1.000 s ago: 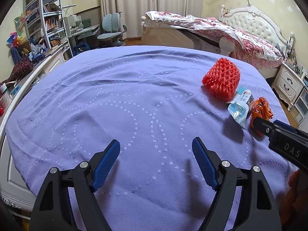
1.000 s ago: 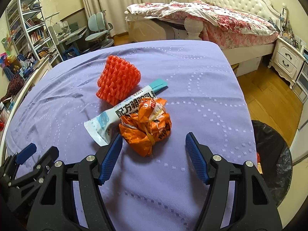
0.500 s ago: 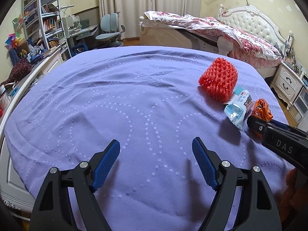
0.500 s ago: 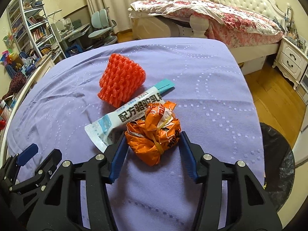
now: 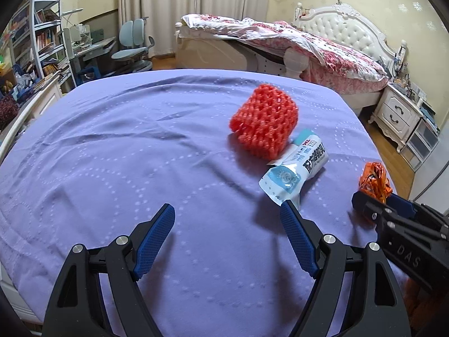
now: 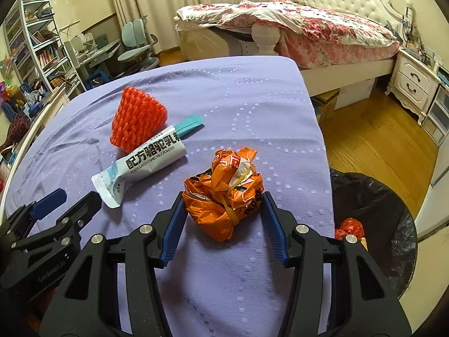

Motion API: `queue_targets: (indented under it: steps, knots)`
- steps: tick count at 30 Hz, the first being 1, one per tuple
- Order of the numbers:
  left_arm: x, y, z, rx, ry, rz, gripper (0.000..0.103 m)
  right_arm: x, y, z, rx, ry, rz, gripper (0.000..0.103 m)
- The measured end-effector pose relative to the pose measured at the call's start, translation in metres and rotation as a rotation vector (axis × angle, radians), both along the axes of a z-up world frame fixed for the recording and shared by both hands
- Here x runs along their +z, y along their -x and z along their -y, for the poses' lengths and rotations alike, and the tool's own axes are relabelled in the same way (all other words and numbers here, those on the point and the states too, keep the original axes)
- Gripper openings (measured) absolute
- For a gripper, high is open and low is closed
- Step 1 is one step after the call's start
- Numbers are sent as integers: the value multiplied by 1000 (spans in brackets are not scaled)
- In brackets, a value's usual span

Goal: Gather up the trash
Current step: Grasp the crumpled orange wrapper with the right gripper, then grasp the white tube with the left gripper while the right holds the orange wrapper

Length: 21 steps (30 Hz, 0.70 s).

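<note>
A purple tablecloth (image 6: 238, 98) with a dotted pattern covers the table, and three pieces of trash lie toward its right side. The right gripper (image 6: 223, 214) is clamped on a crumpled orange wrapper (image 6: 224, 193), both blue pads pressed against its sides near the table's right edge. Just past that edge, low on the floor, stands a bin lined with a black bag (image 6: 373, 210), with a bit of red-orange trash (image 6: 349, 229) visible inside. Left of the orange wrapper lies a white and teal sachet (image 6: 143, 163) printed with large Chinese characters and the line "FORMULATED CAMEL MILK POWDER"; its long axis runs diagonally, the torn wide end toward the camera and left, the narrow teal tip pointing away to the right. The sachet's far part touches a red foam fruit net (image 6: 137, 119), which sits behind it. The left gripper (image 5: 227, 219) hovers over bare cloth with its jaws wide apart and nothing between them; its right finger's tip overlaps the sachet's near end in the left wrist view. The other gripper's black body shows the letters "DAS". Beyond the table stand a bed (image 6: 322, 28) with a floral quilt, a white nightstand (image 6: 415, 84), a desk chair (image 6: 137, 45) and bookshelves (image 6: 36, 50).
</note>
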<state>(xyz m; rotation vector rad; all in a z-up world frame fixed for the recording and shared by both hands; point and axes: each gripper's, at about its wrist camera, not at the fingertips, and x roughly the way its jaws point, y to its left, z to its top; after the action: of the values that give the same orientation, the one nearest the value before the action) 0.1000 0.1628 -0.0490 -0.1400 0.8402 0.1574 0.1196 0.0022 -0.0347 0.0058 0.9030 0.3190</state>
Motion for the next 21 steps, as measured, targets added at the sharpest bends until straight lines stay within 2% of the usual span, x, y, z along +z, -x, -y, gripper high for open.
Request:
queue_targets:
  steps: [13, 21]
  knots:
    - [4, -4, 1, -16, 58, 14, 77, -1, 1, 8, 15, -21, 0, 52]
    - [0, -24, 15, -74, 78, -4, 77, -1, 7, 10, 16, -19, 3, 52]
